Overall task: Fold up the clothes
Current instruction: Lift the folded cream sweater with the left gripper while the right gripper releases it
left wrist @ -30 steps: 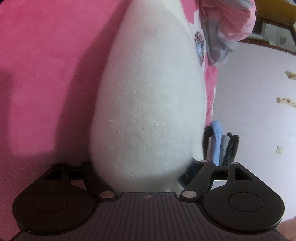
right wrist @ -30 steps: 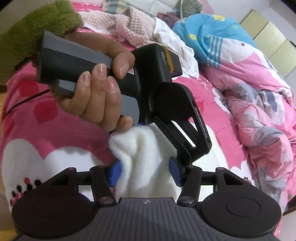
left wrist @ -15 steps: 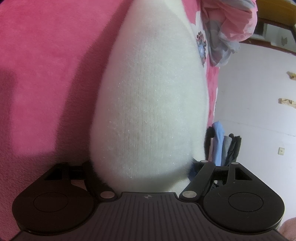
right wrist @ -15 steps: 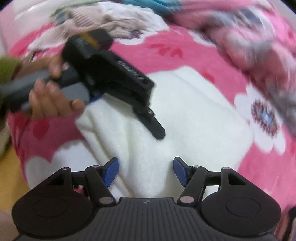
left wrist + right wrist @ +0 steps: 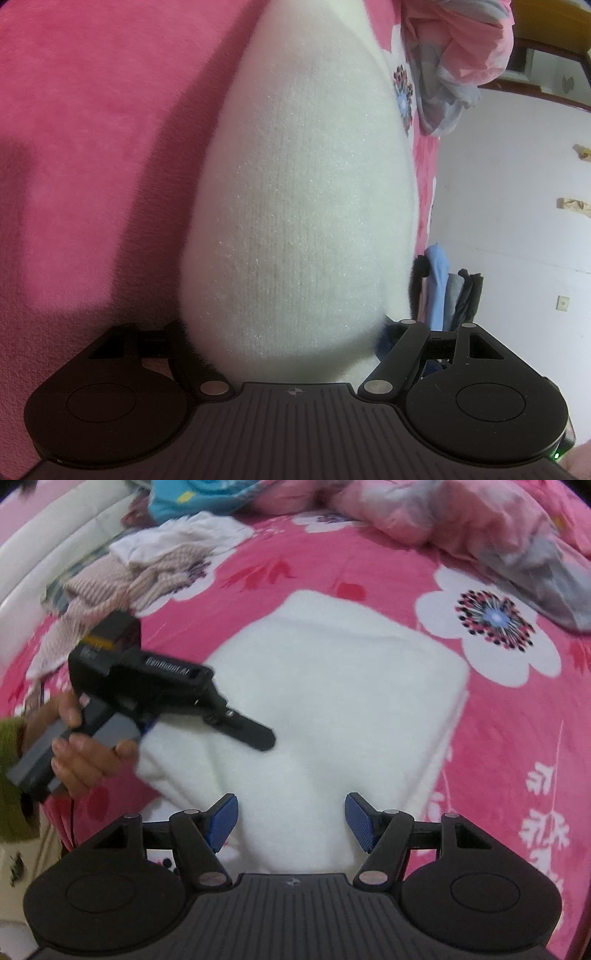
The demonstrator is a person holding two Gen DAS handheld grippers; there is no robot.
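Note:
A thick white fuzzy garment (image 5: pixel 332 701) lies folded in a rough square on the pink flowered bedspread (image 5: pixel 517 738). A hand (image 5: pixel 85 753) holds my left gripper (image 5: pixel 236 731) at the garment's left corner, one black finger lying over the top of the fold. In the left wrist view the white garment (image 5: pixel 295 203) fills the gap between the jaws of the left gripper (image 5: pixel 291 325) and hides its pads. My right gripper (image 5: pixel 291 819) hovers open over the garment's near edge, with its blue pads (image 5: pixel 221 819) apart and touching nothing.
Several crumpled clothes (image 5: pixel 147 565) are heaped at the back left of the bed. A pink quilt (image 5: pixel 480 528) bunches at the back right. Past the bed's edge, clothes (image 5: pixel 450 295) hang by a white wall (image 5: pixel 517 221).
My right gripper has let the garment go and drawn back and up. The garment, held up a second ago, now lies flat. The left wrist view is almost unchanged.

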